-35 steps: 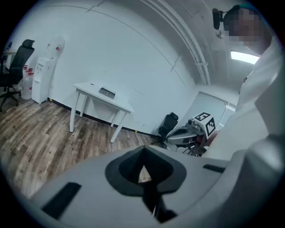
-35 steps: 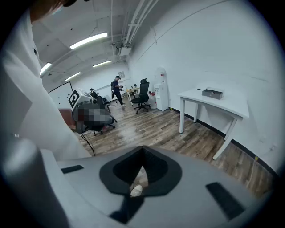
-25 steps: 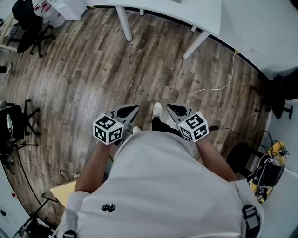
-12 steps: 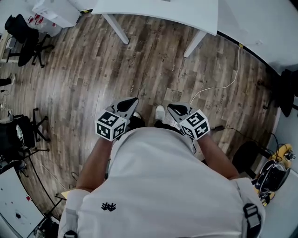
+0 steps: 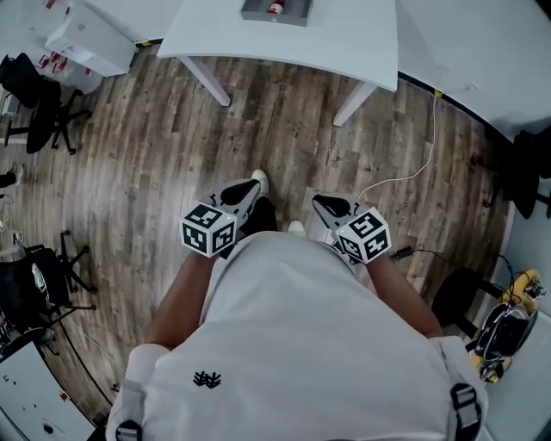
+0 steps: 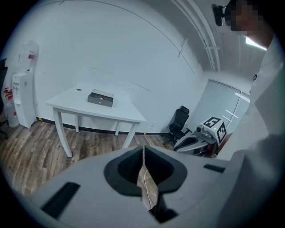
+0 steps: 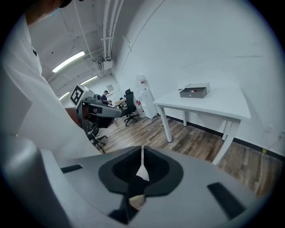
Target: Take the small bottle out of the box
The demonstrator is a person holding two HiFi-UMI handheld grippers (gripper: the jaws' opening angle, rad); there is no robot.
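A grey box sits on a white table at the top of the head view, well ahead of both grippers. A small bottle with a red cap lies inside it. The left gripper view shows the same box far off, and the right gripper view shows the box with the bottle in it. My left gripper is held at waist height; its jaws are just opening from a closed line, with nothing between them. My right gripper is shut and empty beside it.
Wood floor lies between me and the table. A white cable runs across the floor on the right. Black office chairs stand at the left, one more by the wall. A water dispenser stands left of the table.
The table has slid further into the head view and the box on it now shows. A foot has stepped forward. Both grippers stay in front of the body.
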